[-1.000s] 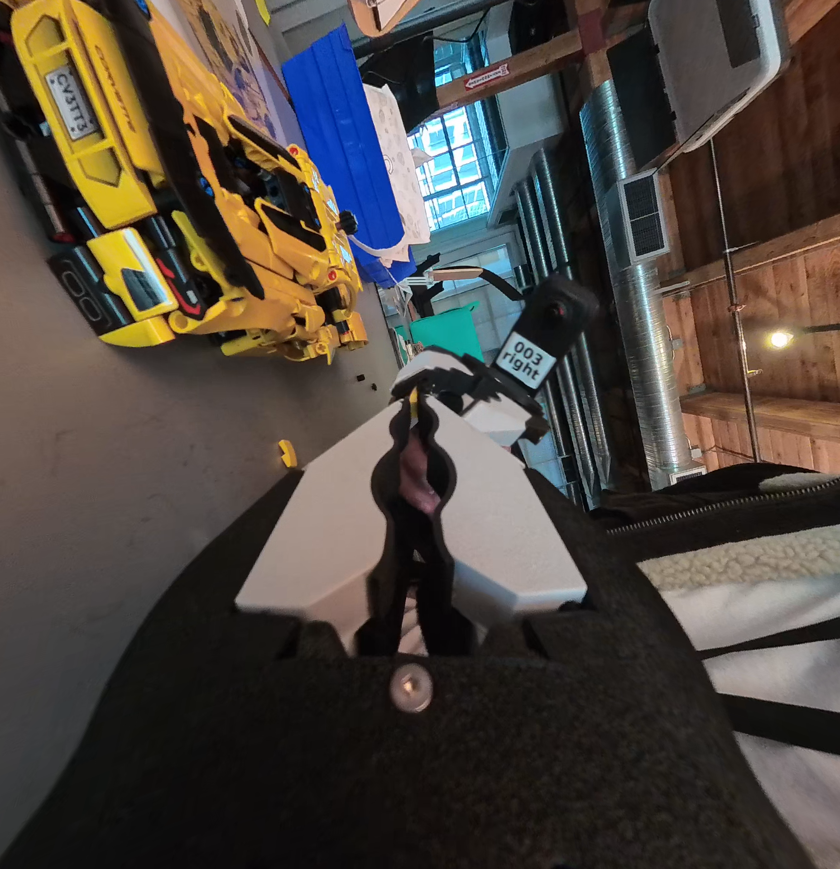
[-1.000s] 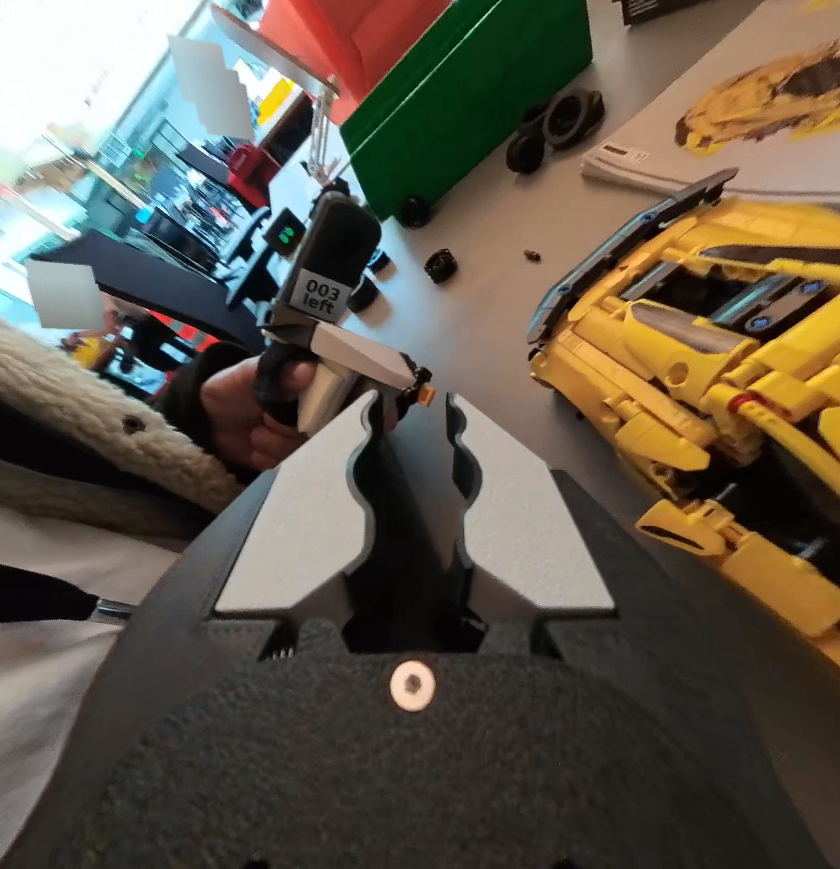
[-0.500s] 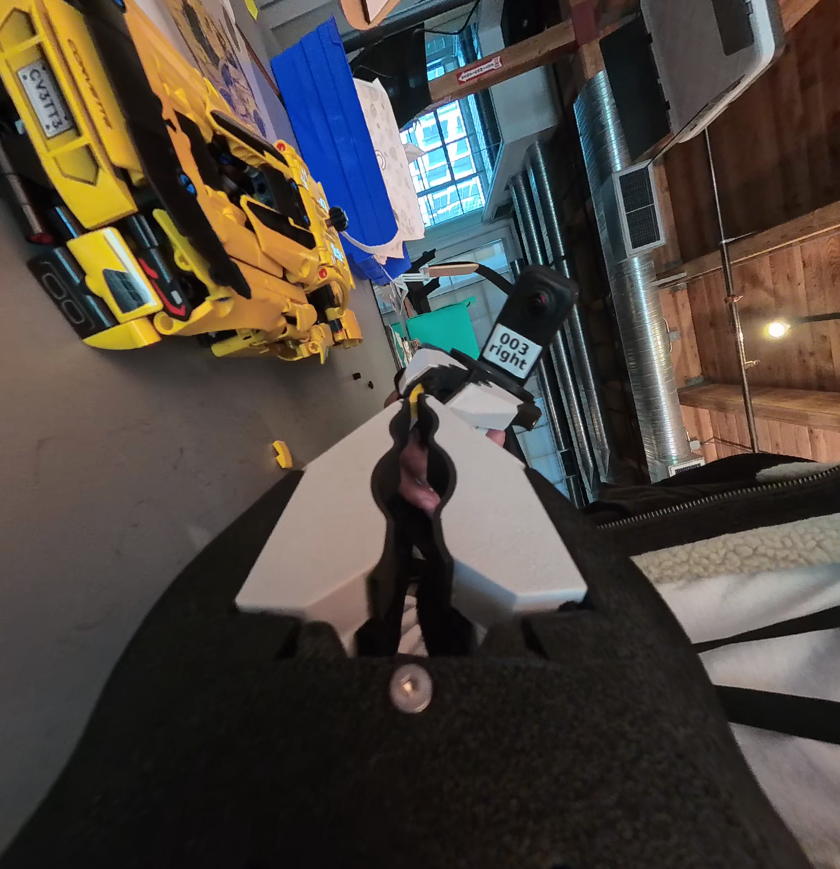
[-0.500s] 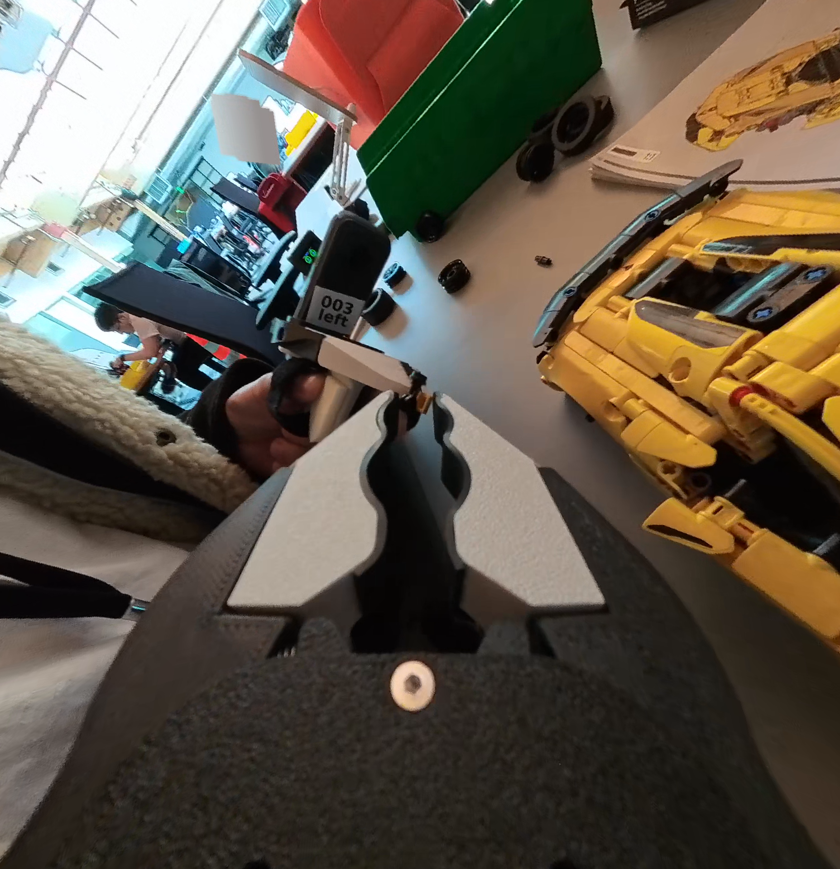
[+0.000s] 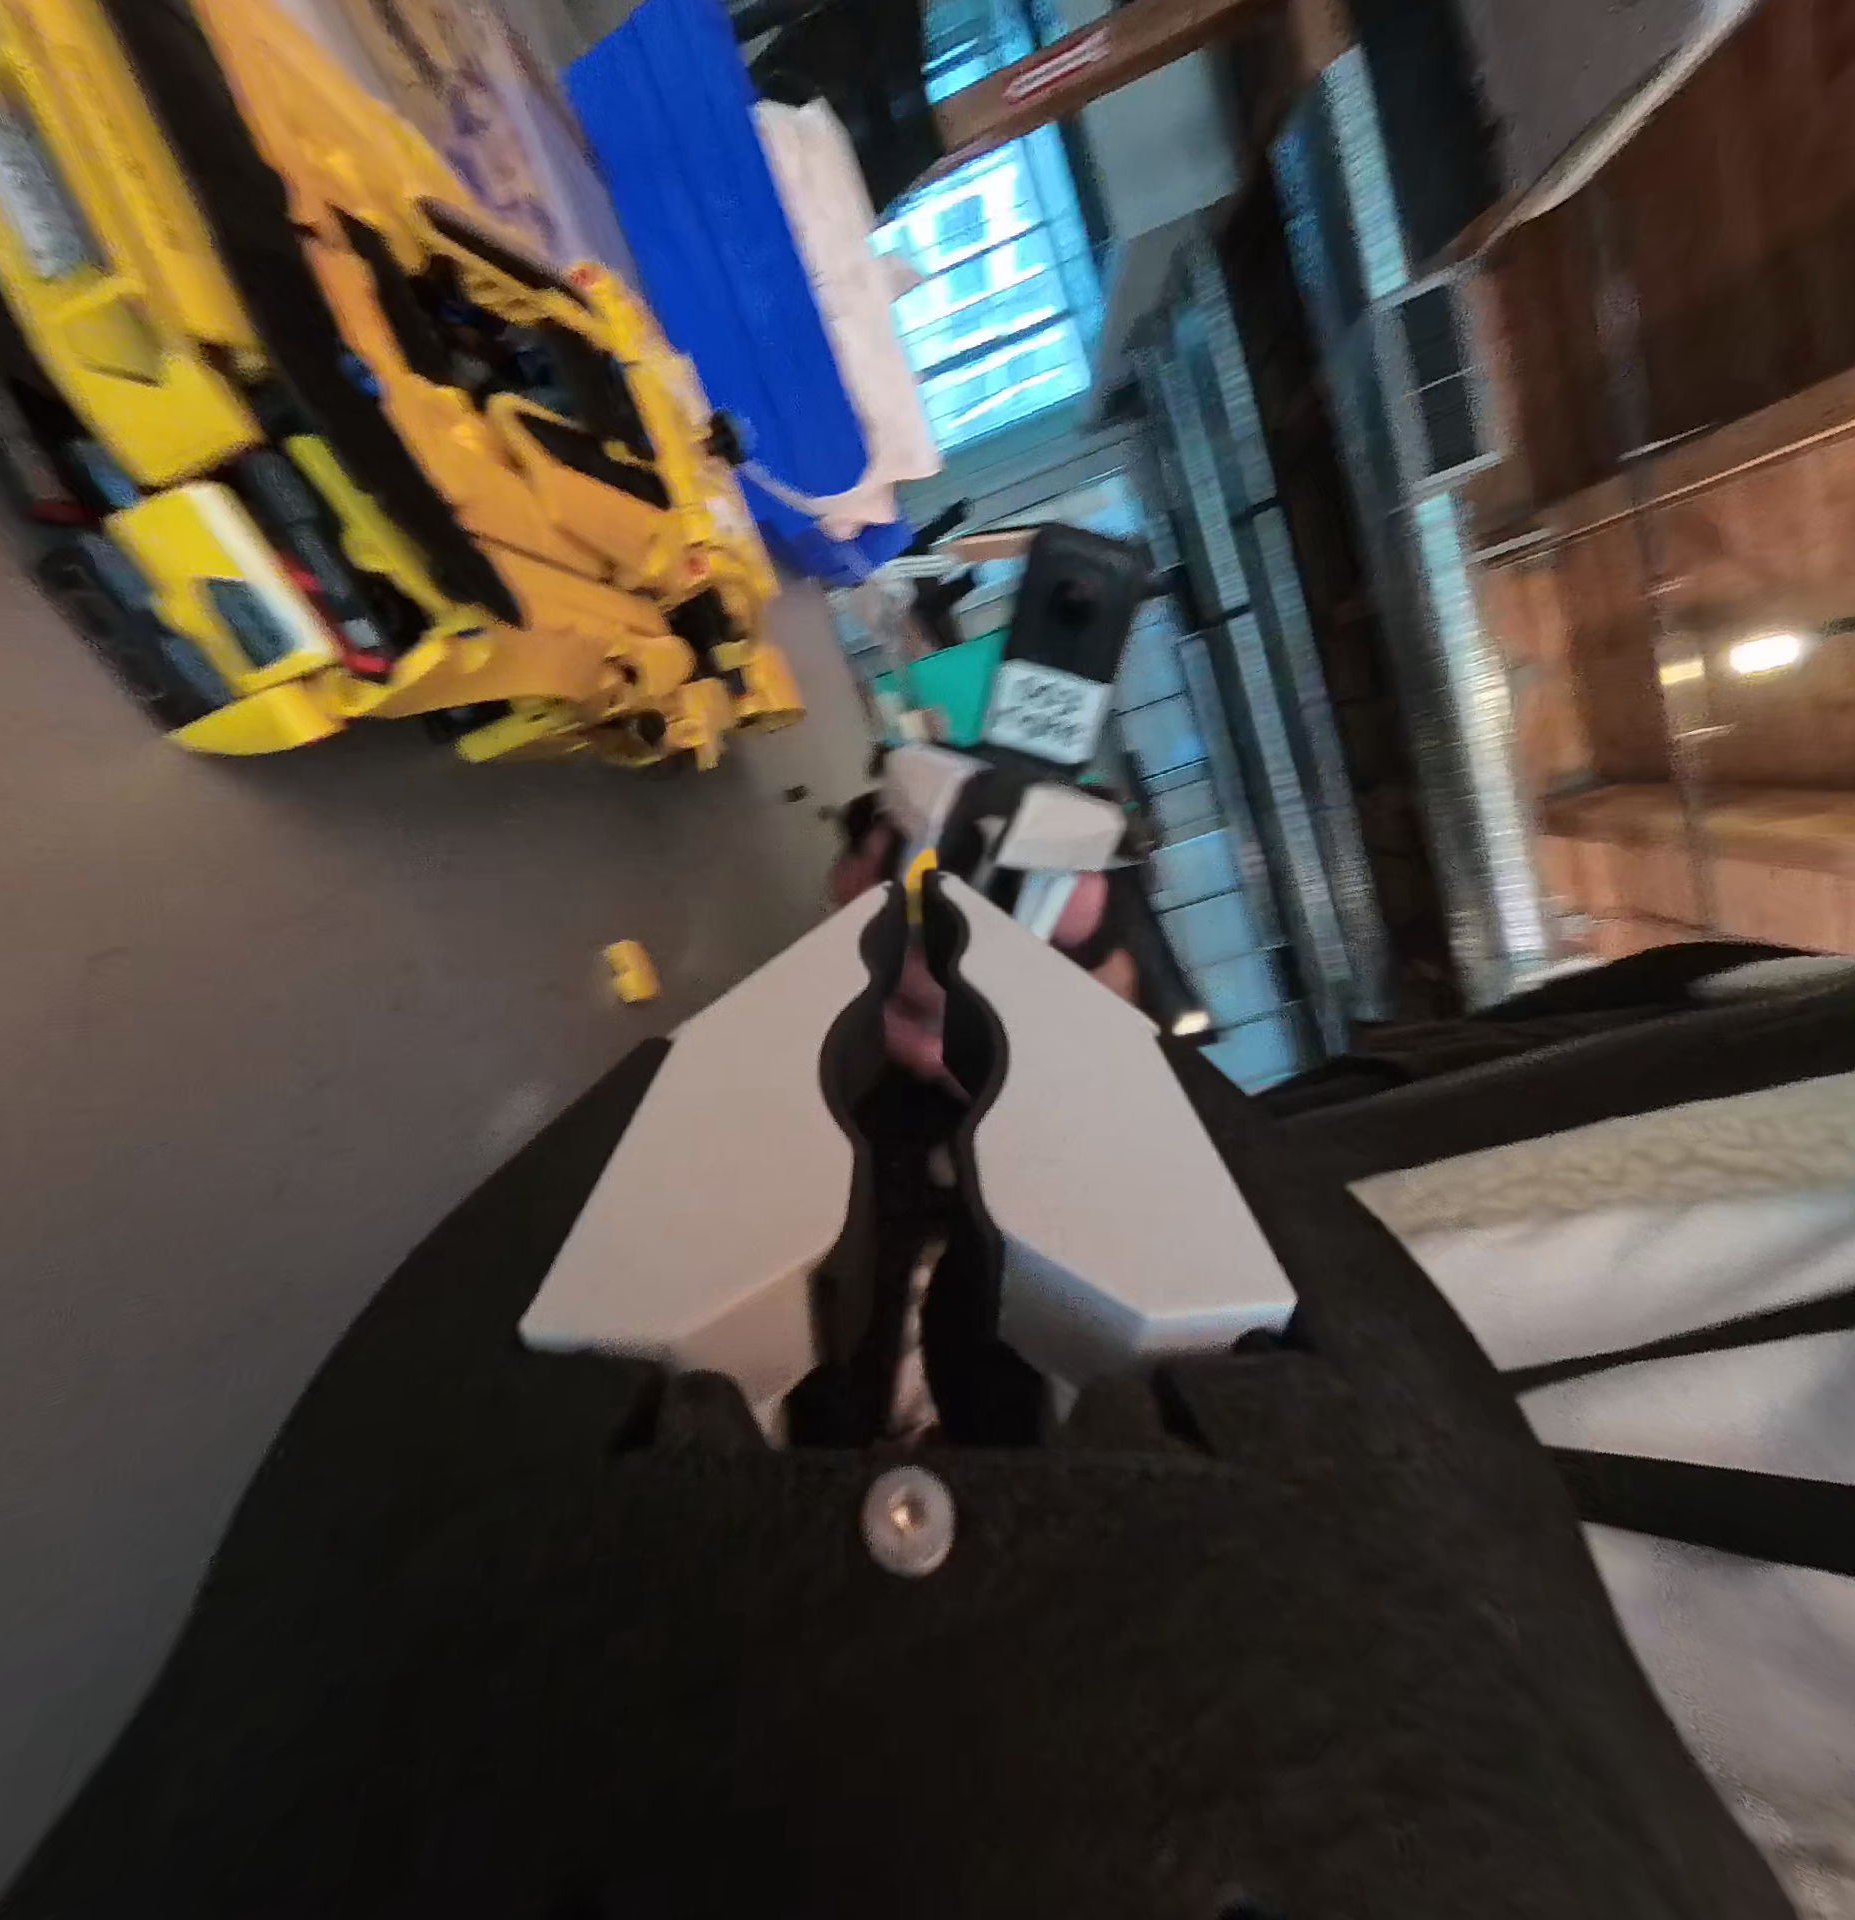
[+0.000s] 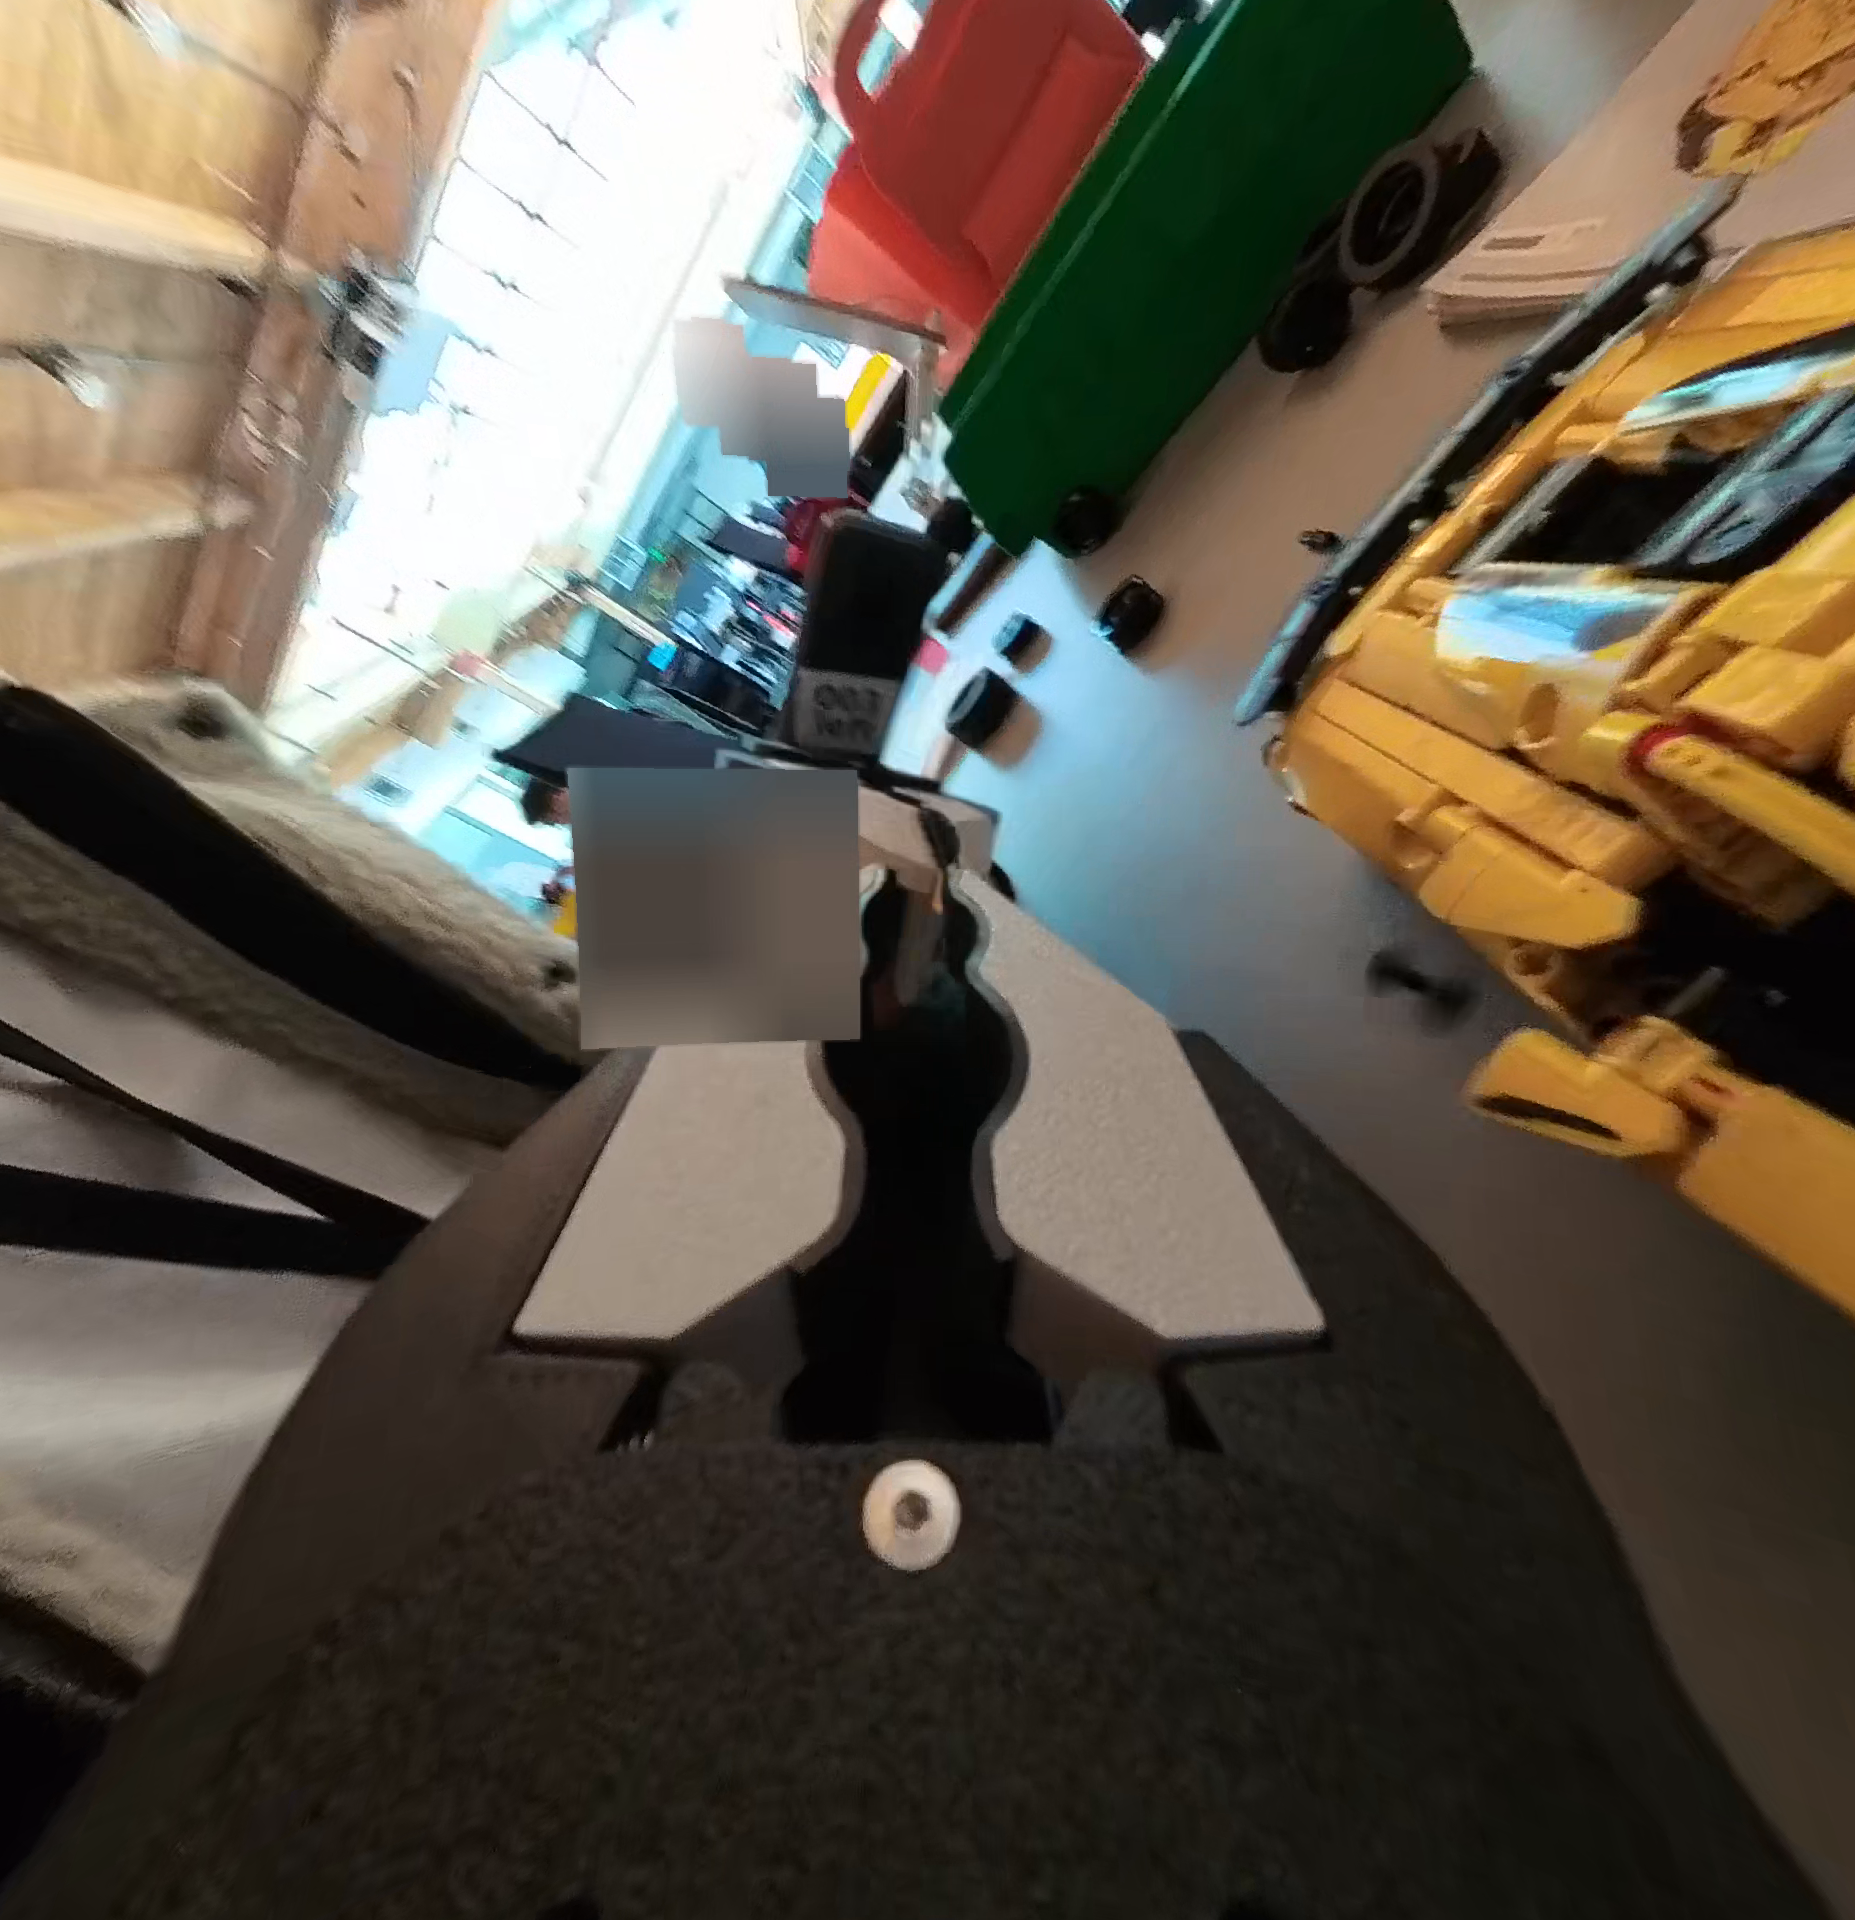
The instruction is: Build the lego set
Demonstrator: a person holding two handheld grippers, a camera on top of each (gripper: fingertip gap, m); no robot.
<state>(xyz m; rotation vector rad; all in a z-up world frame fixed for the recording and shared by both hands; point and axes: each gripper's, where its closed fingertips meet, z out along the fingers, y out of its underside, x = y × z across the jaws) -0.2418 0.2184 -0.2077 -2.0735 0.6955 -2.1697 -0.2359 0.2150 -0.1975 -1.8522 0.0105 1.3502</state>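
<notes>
My left gripper (image 5: 915, 891) is shut on a thin yellow piece (image 5: 916, 875) that sticks out at its tips, held above the grey table (image 5: 227, 987). My right gripper (image 6: 918, 896) points at it tip to tip, its jaws drawn close with only a narrow gap. A mosaic patch and blur hide whether it grips anything. It also shows in the left wrist view (image 5: 990, 821), and the left gripper shows in the right wrist view (image 6: 918, 821). The large yellow lego car (image 5: 403, 468) stands on the table, also seen at the right of the right wrist view (image 6: 1577, 727).
A loose yellow piece (image 5: 629, 958) lies near the car. Black wheels (image 6: 1390, 223), small black parts (image 6: 1131, 613) and a black pin (image 6: 1411, 977) lie on the table. A green bin (image 6: 1193, 229), a red bin (image 6: 944, 156), a blue bin (image 5: 725, 260) and a booklet (image 6: 1525, 270) stand behind. The grippers are tip to tip, or close to it.
My right gripper's jaws have narrowed from clearly open to almost together and moved up to the left gripper's tips. The left gripper stays shut on the yellow piece. Both views are now blurred by motion.
</notes>
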